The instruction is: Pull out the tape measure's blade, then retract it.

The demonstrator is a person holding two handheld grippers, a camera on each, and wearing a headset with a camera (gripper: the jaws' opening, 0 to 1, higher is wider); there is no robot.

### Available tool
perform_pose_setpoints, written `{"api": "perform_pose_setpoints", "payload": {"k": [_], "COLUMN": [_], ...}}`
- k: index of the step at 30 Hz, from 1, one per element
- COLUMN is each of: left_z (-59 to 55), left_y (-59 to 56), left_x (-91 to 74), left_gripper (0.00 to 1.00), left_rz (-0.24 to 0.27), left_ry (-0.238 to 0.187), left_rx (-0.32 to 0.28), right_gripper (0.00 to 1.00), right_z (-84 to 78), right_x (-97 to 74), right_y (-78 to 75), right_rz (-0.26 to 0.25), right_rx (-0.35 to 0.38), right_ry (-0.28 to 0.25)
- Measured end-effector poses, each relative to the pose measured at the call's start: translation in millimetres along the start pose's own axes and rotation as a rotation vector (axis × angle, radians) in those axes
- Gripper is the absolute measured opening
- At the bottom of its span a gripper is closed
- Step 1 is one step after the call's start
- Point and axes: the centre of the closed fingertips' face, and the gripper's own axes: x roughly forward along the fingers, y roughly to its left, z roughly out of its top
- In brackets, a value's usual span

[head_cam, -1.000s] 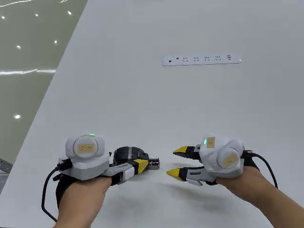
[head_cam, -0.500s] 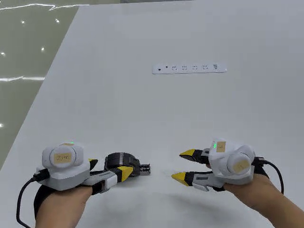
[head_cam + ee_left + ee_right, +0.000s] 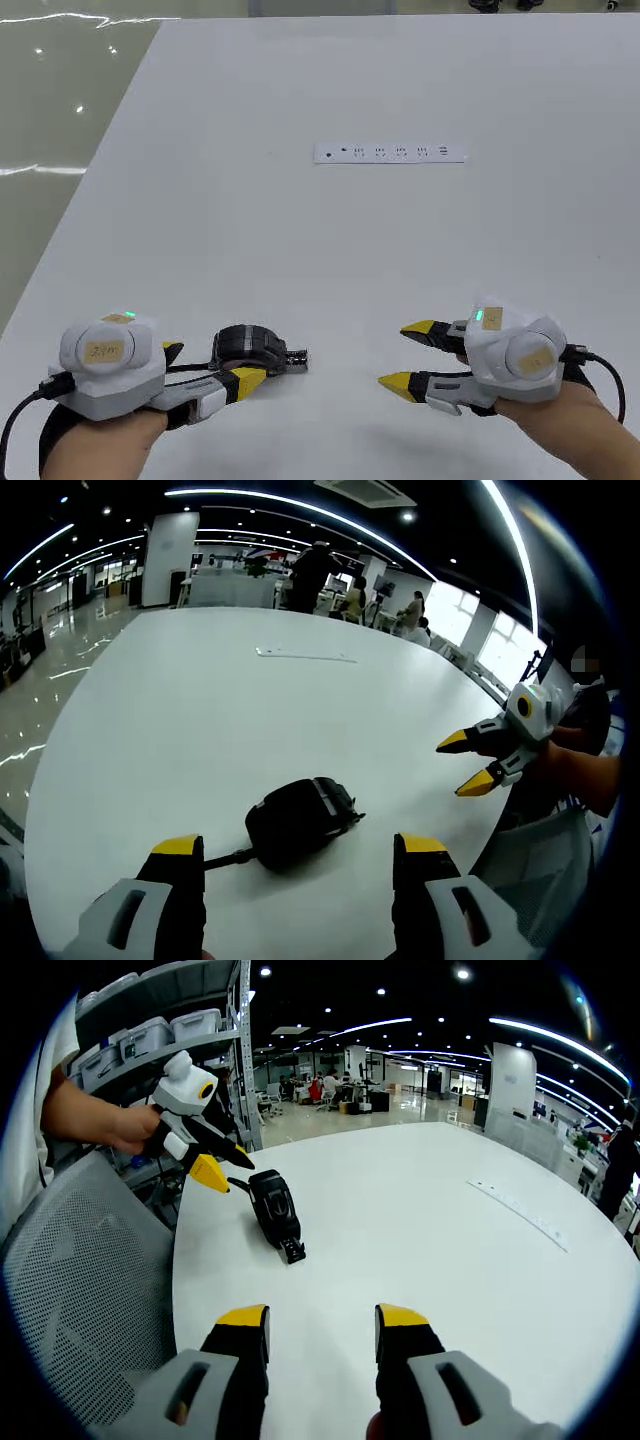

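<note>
Near the desk's front edge: tape measure between open tongs.
Head view: black tape measure [image 3: 248,349] lies by the white desk's [image 3: 300,230] near edge, left tongs [image 3: 210,364] wide open at its sides, not clamping it; right tongs [image 3: 407,355] well apart, open, empty. Left gripper view: tape measure sits just ahead, between the jaws. Right gripper view: jaws parted, holding nothing.

Left claw [image 3: 210,364] spread wide; right claw [image 3: 404,354] spread; tips facing, well apart.
</note>
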Motion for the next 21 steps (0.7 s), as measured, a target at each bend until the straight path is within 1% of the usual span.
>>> {"api": "perform_pose_setpoints", "payload": {"k": [3, 6, 8, 10, 12, 15, 21], "left_z": [-0.4, -3.0, -3.5, -5.1, -9.6, -13.6, -18.9], "left_y": [-0.4, 2.1, 0.9, -1.0, -0.8, -0.8, -1.7], "left_x": [-4.3, -8.2, -11.1, -14.4, -16.8, -21.2, -30.0], "left_gripper": [0.76, 0.77, 0.78, 0.79, 0.79, 0.8, 0.81], "left_rz": [-0.007, -0.017, -0.027, -0.041, -0.041, -0.054, -0.067], "left_ry": [-0.006, -0.006, -0.01, -0.014, -0.002, -0.004, -0.009], "left_rx": [0.023, 0.039, 0.053, 0.079, 0.094, 0.118, 0.135], "right_gripper": [0.45, 0.48, 0.49, 0.5, 0.52, 0.56, 0.59], "right_z": [-3.2, -6.8, -7.4, -8.5, -8.8, -11.7, -18.1], "right_x": [-6.1, -13.2, -17.1, -21.6, -25.9, -30.4, -39.4], "right_y": [-1.0, -3.0, -3.9, -5.0, -6.0, -7.9, -8.4], "right_rz": [-0.008, -0.023, -0.03, -0.037, -0.045, -0.058, -0.07], "right_rx": [0.012, 0.019, 0.026, 0.032, 0.036, 0.042, 0.059], "right_ry": [0.006, 0.014, 0.015, 0.017, 0.019, 0.025, 0.036]}}
